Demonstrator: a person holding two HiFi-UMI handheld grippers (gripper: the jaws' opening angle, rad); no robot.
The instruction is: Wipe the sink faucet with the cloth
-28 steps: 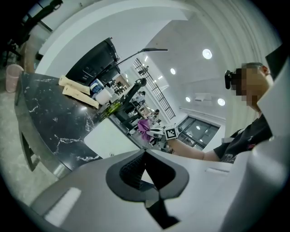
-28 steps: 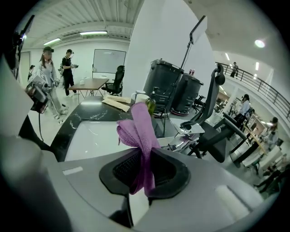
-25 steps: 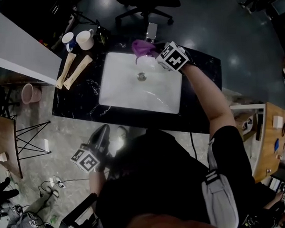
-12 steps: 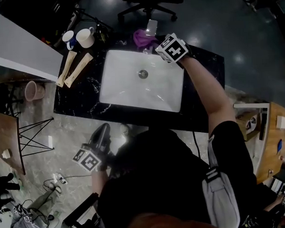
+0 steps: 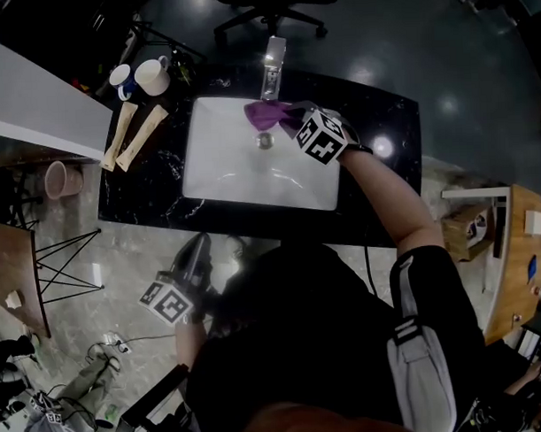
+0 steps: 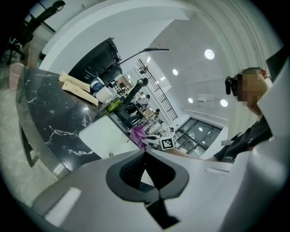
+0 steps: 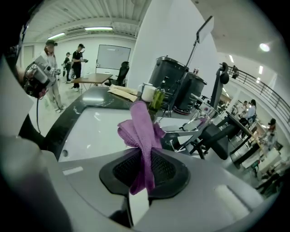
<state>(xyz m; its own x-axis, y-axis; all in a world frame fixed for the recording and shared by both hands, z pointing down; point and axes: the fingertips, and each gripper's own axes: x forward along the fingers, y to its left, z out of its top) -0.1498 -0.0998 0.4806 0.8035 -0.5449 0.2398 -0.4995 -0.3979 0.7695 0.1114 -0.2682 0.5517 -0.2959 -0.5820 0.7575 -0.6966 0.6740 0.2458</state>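
A purple cloth (image 5: pixel 265 115) hangs over the back part of the white sink (image 5: pixel 225 181), just in front of the chrome faucet (image 5: pixel 272 62). My right gripper (image 5: pixel 291 121) is shut on the cloth. In the right gripper view the cloth (image 7: pixel 141 129) stands bunched up out of the jaws, with the faucet's spout (image 7: pixel 192 128) just to its right. My left gripper (image 5: pixel 195 258) is held low by the person's body, off the counter's near edge. Its jaws meet with nothing between them (image 6: pixel 145 156).
On the black marble counter (image 5: pixel 387 131), left of the sink, lie two tan packets (image 5: pixel 135 134) and stand two mugs (image 5: pixel 139 77). A green bottle (image 7: pixel 157 100) stands behind the sink. An office chair (image 5: pixel 268 5) is beyond the counter, a pink bin (image 5: pixel 57 179) on the floor at left.
My right gripper has brought the cloth from the faucet's base at the back rim nearer, down over the basin. The left gripper has stayed where it was.
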